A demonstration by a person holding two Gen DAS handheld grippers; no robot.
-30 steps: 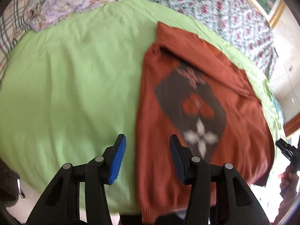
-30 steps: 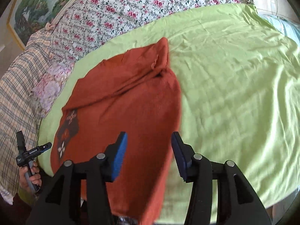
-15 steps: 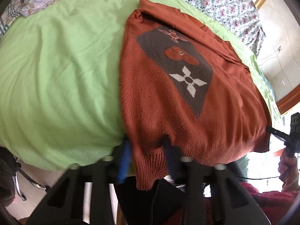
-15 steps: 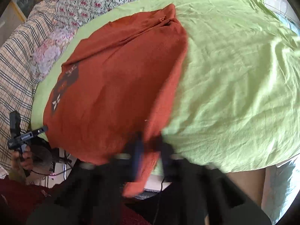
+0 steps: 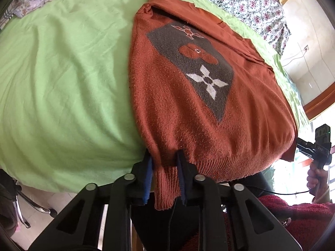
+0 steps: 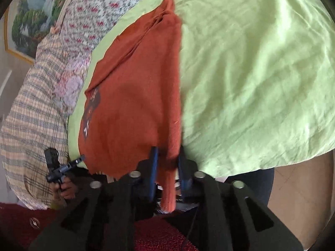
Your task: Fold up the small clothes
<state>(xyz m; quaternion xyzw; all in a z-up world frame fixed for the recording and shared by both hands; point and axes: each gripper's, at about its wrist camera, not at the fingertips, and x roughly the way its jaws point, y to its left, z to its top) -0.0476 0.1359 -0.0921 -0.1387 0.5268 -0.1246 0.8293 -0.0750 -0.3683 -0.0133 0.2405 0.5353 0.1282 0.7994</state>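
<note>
1. The orange sweater [image 5: 188, 104] lies flat on the green sheet [image 5: 62, 83] of the bed, its ribbed hem hanging over the near edge.
2. The left gripper [image 5: 164, 173] has the hem's left corner between its blue fingers [image 5: 148, 179]; the fingers are closing on the knit.
3. The right gripper [image 6: 167, 171] has the hem's right corner between its fingers [image 6: 153, 167]; they are opening, and whether they press the cloth cannot be told.

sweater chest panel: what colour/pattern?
Dark grey diamond panel on the rust-orange sweater, with a white four-petal flower and orange motifs. Clearest in the left wrist view.
</note>
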